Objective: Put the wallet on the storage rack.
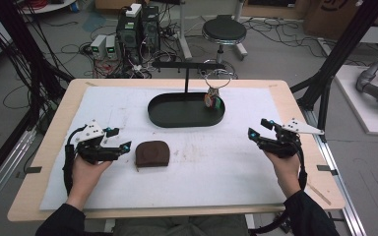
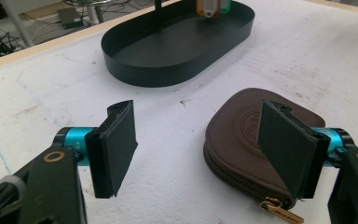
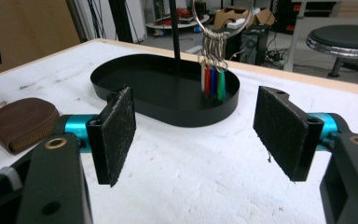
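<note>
Now both claws stand released, the left claw [image 1: 119, 138] poised to grasp the brown zipped leather pouch [image 1: 152, 153] at its three o'clock.

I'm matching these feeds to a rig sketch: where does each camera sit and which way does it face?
High view: above the person's side, facing forward and down on the table; forearms, left gripper, right gripper show.
Left gripper view: on that gripper, facing the brown pouch; open jaws show.
Right gripper view: faces the key ring; open jaws show.
All share the black tray.
</note>
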The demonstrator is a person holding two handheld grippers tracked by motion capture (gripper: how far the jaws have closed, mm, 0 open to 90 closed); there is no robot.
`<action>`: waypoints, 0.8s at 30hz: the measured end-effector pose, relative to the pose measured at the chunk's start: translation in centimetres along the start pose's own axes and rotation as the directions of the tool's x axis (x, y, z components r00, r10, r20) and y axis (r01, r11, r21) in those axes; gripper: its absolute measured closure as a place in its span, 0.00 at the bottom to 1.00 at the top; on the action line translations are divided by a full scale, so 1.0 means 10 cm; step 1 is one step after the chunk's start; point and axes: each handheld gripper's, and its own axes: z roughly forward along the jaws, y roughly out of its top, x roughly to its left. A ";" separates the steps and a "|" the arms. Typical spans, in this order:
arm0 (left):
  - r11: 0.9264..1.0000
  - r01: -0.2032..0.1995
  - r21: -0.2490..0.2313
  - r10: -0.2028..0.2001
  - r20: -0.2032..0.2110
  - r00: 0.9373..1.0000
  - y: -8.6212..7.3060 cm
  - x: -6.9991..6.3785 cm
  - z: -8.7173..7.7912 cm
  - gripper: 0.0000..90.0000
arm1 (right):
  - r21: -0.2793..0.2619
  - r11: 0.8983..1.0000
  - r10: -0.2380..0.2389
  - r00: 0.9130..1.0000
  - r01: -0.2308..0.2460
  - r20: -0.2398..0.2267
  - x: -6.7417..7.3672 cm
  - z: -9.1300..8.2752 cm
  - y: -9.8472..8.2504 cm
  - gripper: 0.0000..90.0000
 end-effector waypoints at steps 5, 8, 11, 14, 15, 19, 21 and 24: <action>1.000 0.005 0.001 -0.005 0.015 1.000 0.00 0.00 0.00 0.32 | 0.014 1.000 -0.014 1.000 0.014 0.000 0.00 0.03 -0.01 0.34; 1.000 0.020 -0.009 -0.019 0.025 0.999 0.00 0.00 0.01 0.32 | 0.024 0.999 -0.034 0.999 0.034 -0.002 0.02 0.05 -0.02 0.34; 1.000 0.028 0.006 -0.028 0.035 0.999 0.00 -0.01 0.05 0.32 | 0.033 0.998 -0.047 0.999 0.047 -0.004 0.04 0.07 -0.02 0.34; 0.999 0.041 0.023 -0.042 0.047 0.998 0.01 -0.02 0.11 0.32 | 0.041 0.998 -0.055 0.998 0.055 -0.007 0.05 0.09 -0.03 0.34; 0.998 0.052 0.037 -0.054 0.049 0.997 0.01 -0.02 0.14 0.32 | 0.042 0.998 -0.056 0.998 0.056 -0.006 0.05 0.09 -0.03 0.34; 0.990 0.109 0.084 -0.115 0.076 0.990 -0.01 -0.01 0.24 0.32 | 0.052 0.997 -0.055 0.998 0.055 -0.010 0.05 0.11 -0.04 0.34; 0.983 0.147 0.114 -0.157 0.077 0.985 -0.02 -0.01 0.31 0.33 | 0.058 0.996 -0.061 0.998 0.062 -0.012 0.05 0.11 -0.04 0.34; 0.971 0.181 0.159 -0.191 0.051 0.980 -0.03 0.00 0.40 0.37 | 0.058 0.996 -0.074 0.997 0.074 -0.013 0.06 0.12 -0.04 0.34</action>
